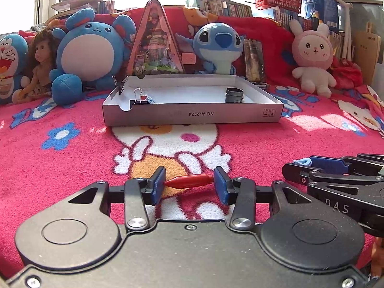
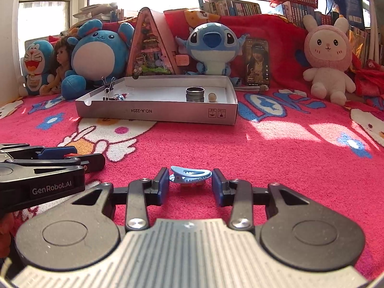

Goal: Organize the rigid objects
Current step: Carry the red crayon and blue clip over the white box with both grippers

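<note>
My left gripper (image 1: 189, 183) is shut on a small red screwdriver (image 1: 190, 181), held crosswise between its blue pads just above the pink blanket. My right gripper (image 2: 189, 182) has its jaws around a light blue hair clip (image 2: 190, 175), pads touching or nearly touching its ends. A shallow white box (image 1: 192, 116) lies ahead on the blanket, also in the right wrist view (image 2: 156, 114). It holds binder clips (image 1: 138, 96), a dark metal ring (image 1: 234, 94) and a small beige ball (image 2: 212, 96).
Plush toys (image 1: 88, 52), a doll, a triangular miniature house (image 1: 156, 40) and a phone (image 2: 256, 61) stand behind the box. Each gripper shows at the other view's edge: the right one (image 1: 295, 165) and the left one (image 2: 96, 159). Bookshelves line the back.
</note>
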`<state>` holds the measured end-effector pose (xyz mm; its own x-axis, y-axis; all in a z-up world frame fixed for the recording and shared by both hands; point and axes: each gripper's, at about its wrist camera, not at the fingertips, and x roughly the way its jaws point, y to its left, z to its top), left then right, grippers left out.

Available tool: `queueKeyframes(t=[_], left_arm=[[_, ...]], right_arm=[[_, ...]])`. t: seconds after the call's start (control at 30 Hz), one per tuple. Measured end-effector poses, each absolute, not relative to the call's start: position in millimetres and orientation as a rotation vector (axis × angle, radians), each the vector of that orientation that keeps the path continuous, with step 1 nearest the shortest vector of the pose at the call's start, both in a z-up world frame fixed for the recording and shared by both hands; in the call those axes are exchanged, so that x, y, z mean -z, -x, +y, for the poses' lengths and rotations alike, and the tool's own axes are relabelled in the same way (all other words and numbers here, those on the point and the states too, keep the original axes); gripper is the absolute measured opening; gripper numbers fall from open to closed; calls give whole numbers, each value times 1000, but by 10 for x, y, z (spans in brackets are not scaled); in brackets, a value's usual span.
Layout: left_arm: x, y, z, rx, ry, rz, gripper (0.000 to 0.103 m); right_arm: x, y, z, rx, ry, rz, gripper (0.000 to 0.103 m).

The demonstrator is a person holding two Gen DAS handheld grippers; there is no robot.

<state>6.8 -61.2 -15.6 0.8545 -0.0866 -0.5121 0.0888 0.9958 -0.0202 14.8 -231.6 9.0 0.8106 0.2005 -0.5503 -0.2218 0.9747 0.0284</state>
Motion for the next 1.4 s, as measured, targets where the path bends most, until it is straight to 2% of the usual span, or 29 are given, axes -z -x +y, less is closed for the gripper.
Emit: queueKeyframes(t=[0.7,1.03,1.4], left_arm=[[-232,-634,-243,76,0,536,42],[-540,-1083,-99,91,-5,533,42],[-692,-1757,-21,134,44,647,42]], right_arm=[[-281,-677,-2157,-215,-66,610,43],[-558,-1043,-2247,-199,-89,613,43],[-763,-1702,-2363,-172,-199,714,43]])
